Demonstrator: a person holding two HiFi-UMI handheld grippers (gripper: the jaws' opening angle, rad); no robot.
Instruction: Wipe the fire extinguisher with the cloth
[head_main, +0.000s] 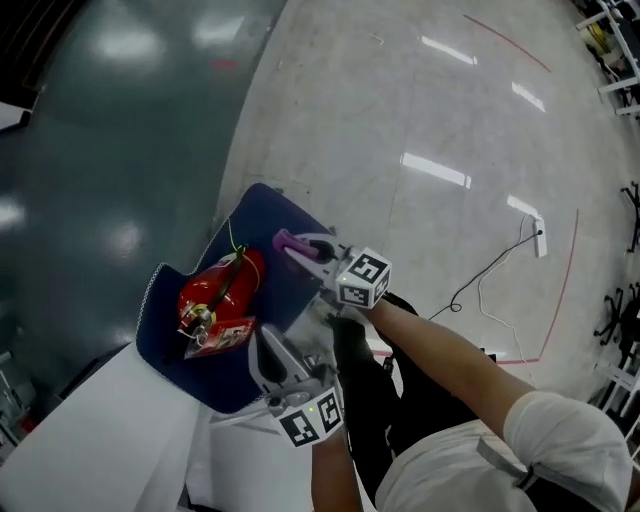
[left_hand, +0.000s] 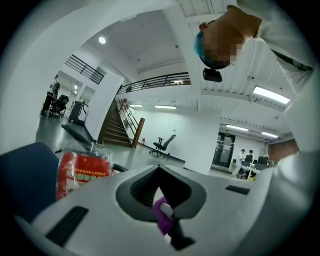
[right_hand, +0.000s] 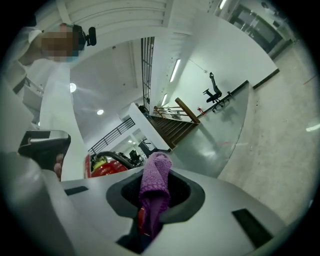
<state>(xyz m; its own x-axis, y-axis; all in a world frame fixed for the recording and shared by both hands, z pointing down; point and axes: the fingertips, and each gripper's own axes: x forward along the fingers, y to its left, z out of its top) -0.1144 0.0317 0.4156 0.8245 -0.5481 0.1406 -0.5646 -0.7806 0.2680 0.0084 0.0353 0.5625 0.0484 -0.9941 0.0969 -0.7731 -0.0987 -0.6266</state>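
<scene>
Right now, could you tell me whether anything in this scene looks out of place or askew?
Yes: the red fire extinguisher is lying on its side on a blue padded seat rather than standing upright. The purple cloth is clamped in the right gripper. Nothing looks spilled or damaged.

The head view is rather dim, with white streaks of lamp glare on the floor (head_main: 400, 110) at upper right. Both gripper views are brighter, lit by ceiling lamps (left_hand: 270, 94), strongly bent and black in the corners. The cloth (right_hand: 154, 182) looks fairly sharp.
</scene>
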